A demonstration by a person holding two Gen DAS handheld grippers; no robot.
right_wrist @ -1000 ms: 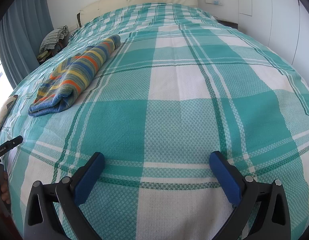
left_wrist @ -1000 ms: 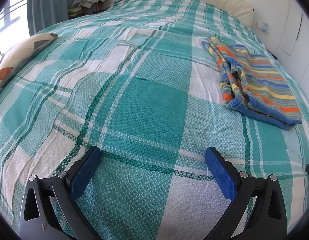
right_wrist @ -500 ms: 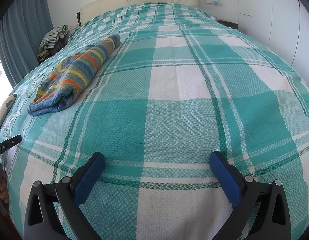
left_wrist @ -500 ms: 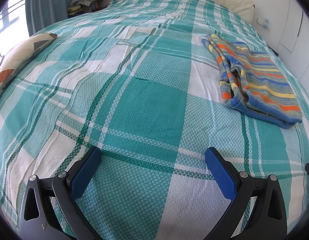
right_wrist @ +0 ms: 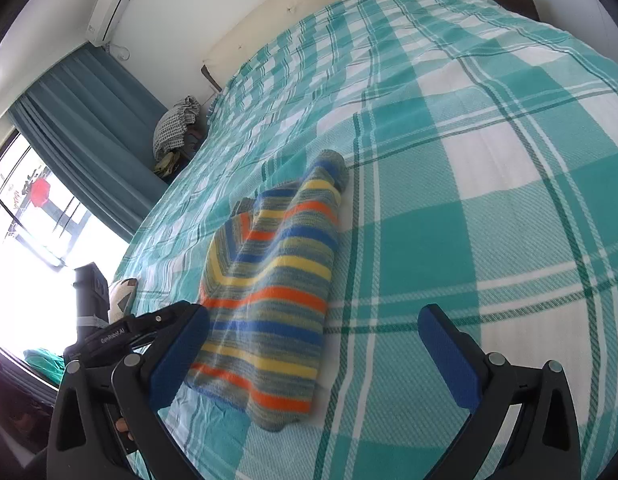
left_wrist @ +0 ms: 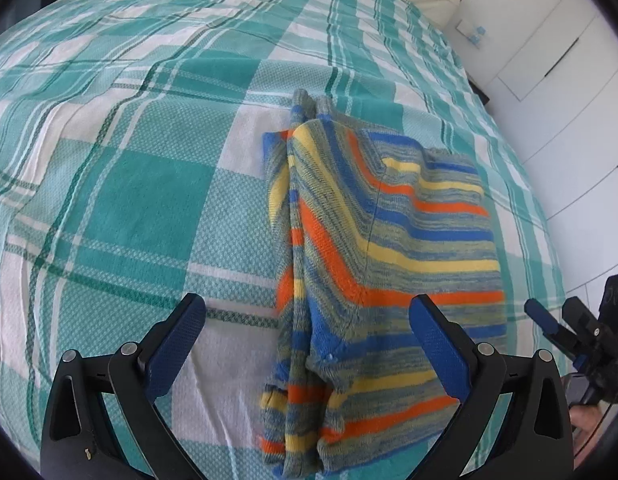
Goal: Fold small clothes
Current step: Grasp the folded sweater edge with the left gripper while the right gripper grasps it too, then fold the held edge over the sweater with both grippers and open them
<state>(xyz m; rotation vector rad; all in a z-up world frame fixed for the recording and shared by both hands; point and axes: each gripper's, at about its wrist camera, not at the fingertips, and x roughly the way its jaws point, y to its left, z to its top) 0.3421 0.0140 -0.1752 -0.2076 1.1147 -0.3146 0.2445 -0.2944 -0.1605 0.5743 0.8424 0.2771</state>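
Observation:
A striped knit garment (left_wrist: 373, 264) in blue, orange, yellow and grey lies folded on the teal plaid bed cover (left_wrist: 141, 184). My left gripper (left_wrist: 309, 344) is open and empty, hovering over the garment's near end, with the right finger above the cloth. In the right wrist view the same garment (right_wrist: 277, 288) lies left of centre. My right gripper (right_wrist: 315, 354) is open and empty, just over the garment's near right edge. The right gripper's tip also shows at the right edge of the left wrist view (left_wrist: 549, 320).
A cream headboard (right_wrist: 309, 16) is at the far end of the bed. A pile of checked cloth (right_wrist: 175, 126) sits on a bedside stand by the teal curtain (right_wrist: 93, 120). A patterned pillow (right_wrist: 123, 300) lies at the bed's left edge. White cupboards (left_wrist: 569, 80) stand on the right.
Both grippers have moved in close to the striped garment, which now fills the near view in each camera. Both stay open.

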